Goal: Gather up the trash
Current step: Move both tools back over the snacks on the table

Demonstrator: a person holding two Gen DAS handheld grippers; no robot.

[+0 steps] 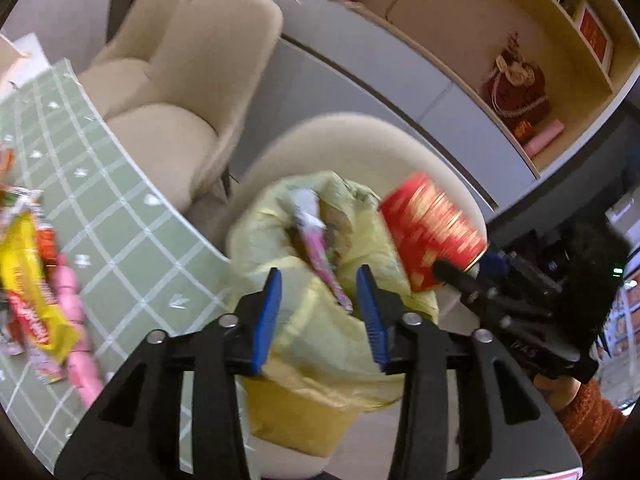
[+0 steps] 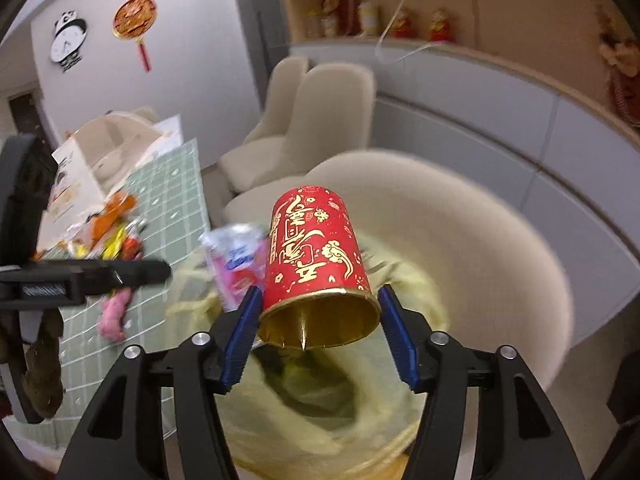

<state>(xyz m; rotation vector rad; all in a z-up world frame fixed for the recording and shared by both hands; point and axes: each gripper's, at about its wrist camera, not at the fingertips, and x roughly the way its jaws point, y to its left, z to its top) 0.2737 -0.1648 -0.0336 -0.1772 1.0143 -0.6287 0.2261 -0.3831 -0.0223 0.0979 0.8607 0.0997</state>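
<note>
A yellow trash bag lies open on a beige chair seat; it also shows in the right wrist view. My left gripper is open over the bag, and a pink-and-white wrapper hangs loose between its jaws; the wrapper shows in the right wrist view. A red paper cup with gold writing sits between the jaws of my right gripper, above the bag. The left blue pad touches the rim; a small gap shows at the right pad. The cup also shows in the left wrist view.
The table with a green checked cloth is to the left, with several snack wrappers and a pink item on it. More beige chairs stand behind. A shelf unit runs along the wall. A white box sits on the table.
</note>
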